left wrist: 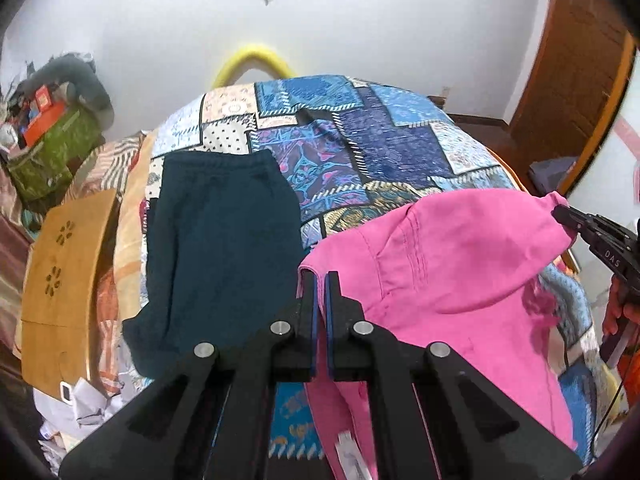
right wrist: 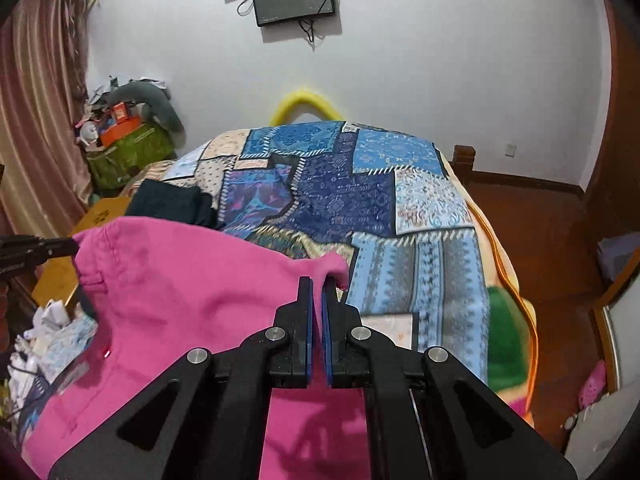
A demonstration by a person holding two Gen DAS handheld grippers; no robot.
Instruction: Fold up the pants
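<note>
Pink pants (left wrist: 460,264) are held up by the waistband over the patchwork bedspread (left wrist: 380,140). My left gripper (left wrist: 320,280) is shut on the left corner of the waistband. My right gripper (right wrist: 319,285) is shut on the right corner; it also shows in the left wrist view (left wrist: 560,214) at the far right. The pink pants (right wrist: 180,300) hang between both grippers, with the left gripper (right wrist: 74,246) at the left edge of the right wrist view. The lower legs are hidden below the grippers.
Dark teal pants (left wrist: 224,248) lie folded on the bed's left side, also seen in the right wrist view (right wrist: 172,202). A wooden lap table (left wrist: 60,288) sits left of the bed. A cluttered green box (right wrist: 124,152) stands by the wall. The wooden floor (right wrist: 540,240) lies to the right.
</note>
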